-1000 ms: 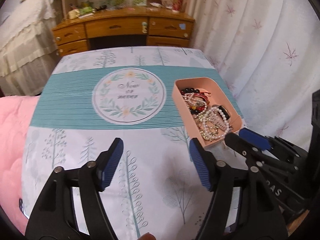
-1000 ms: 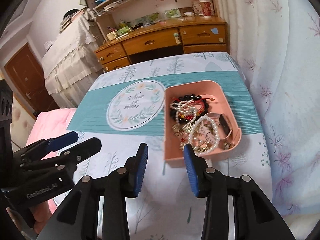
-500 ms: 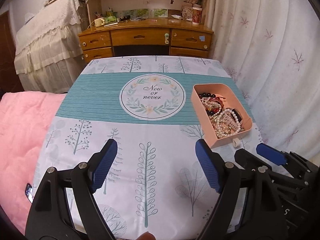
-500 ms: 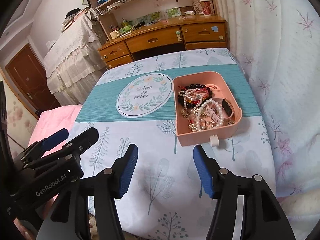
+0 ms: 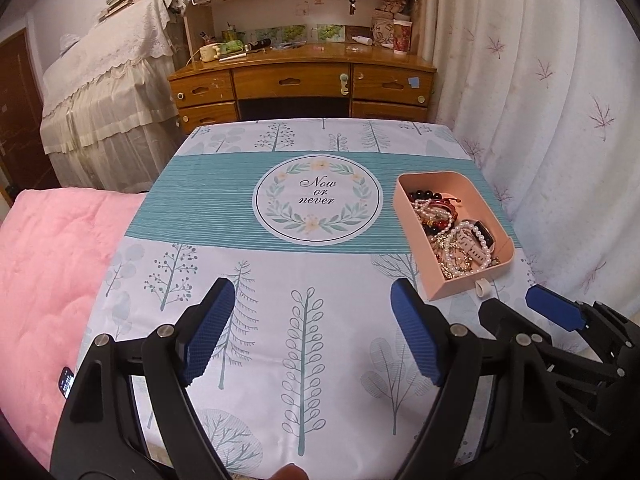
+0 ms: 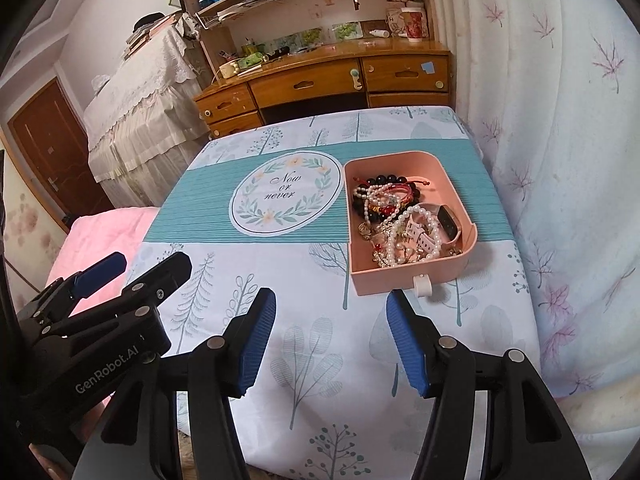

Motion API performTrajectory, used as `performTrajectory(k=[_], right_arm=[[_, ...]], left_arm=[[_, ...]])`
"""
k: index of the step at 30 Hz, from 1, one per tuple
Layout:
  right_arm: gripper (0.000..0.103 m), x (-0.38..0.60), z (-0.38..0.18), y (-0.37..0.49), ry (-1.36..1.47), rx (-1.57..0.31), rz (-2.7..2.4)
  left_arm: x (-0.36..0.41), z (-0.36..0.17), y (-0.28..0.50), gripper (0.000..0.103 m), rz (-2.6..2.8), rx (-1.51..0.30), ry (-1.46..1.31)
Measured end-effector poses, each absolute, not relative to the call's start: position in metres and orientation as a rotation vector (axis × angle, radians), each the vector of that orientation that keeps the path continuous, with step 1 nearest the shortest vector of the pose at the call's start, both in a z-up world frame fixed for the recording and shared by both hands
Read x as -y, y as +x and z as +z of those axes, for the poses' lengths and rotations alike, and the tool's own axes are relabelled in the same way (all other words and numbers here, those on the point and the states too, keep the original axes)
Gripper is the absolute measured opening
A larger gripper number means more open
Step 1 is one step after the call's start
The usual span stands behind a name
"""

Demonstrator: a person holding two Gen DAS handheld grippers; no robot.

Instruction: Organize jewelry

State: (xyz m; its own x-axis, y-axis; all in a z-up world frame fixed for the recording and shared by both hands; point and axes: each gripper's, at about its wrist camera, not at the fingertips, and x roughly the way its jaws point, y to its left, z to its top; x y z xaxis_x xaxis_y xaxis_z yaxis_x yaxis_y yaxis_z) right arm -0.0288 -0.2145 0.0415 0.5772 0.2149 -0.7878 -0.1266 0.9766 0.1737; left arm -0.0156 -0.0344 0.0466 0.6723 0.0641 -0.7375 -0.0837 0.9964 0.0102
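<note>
phone (image 5: 66,381) half hidden, jewelry (image 6: 394,216) tangled

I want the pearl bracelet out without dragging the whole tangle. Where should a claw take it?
Grip the pearl bracelet at its raised arc beside the watch, coming from above: the pink tray walls block side approaches, and that arc sits atop the pile.

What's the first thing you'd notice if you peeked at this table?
The pink plastic tray on the right side of the table, heaped with tangled white pearl strands, a dark bead bracelet and a watch. Next, the round leafy "Now or never" wreath print in the teal stripe of the tree-patterned tablecloth. Both blue-padded tongs, left and right, hang open and empty at the near edge.
</note>
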Motion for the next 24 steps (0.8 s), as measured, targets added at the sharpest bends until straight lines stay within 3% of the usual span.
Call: performTrajectory(k=[24], right_arm=[[0.059,0.2152,0.0393,-0.0295,0.097,-0.944,0.195]], left_arm=[[0.03,0.0385,-0.0146,0.078,0.086,-0.843,-0.036]])
